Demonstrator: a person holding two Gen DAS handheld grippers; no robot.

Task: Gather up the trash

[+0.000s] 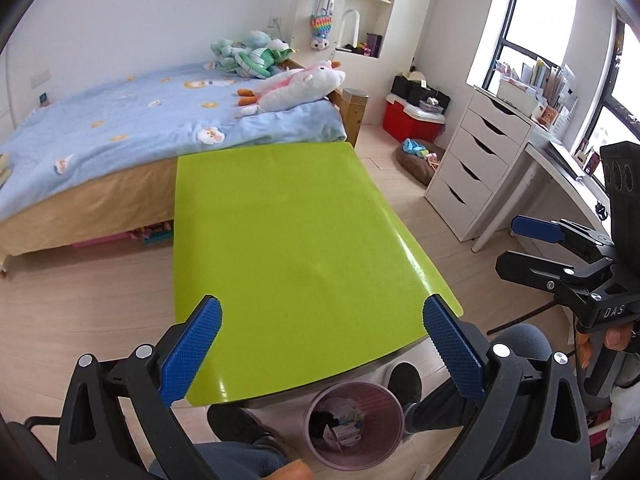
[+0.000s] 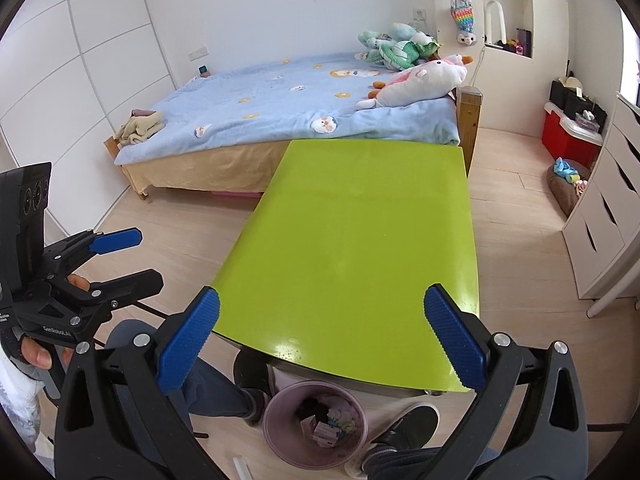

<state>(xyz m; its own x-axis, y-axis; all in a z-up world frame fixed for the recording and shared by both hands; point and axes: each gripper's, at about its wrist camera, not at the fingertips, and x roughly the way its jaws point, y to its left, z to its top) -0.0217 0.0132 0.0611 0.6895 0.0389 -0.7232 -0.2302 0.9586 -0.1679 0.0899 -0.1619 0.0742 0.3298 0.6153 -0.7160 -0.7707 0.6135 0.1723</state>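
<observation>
Below near edge of glossy lime-green table (image 1: 288, 232), round pink plastic wastebasket (image 1: 320, 454) holds trash, between my shoes. Left gripper (image 1: 322, 354) and right gripper (image 2: 320, 344) gape wide, empty, both directly above; neither nearer.

A lime-green table (image 1: 296, 232) with a glossy top stands on a pale wood floor (image 1: 80, 292), its far end just beside a bed (image 1: 120, 128). On the floor at the table's near end, partly under its edge, sits a pink wastebasket (image 1: 354, 424) holding crumpled paper and dark scraps. The bed carries a light-blue blanket (image 2: 280, 100); a white and pink plush unicorn (image 2: 420, 80) lies on it near the corner post, green plush toys (image 2: 396, 50) sit at the wall end, and folded beige cloth (image 2: 140, 126) rests at the opposite end.
</observation>
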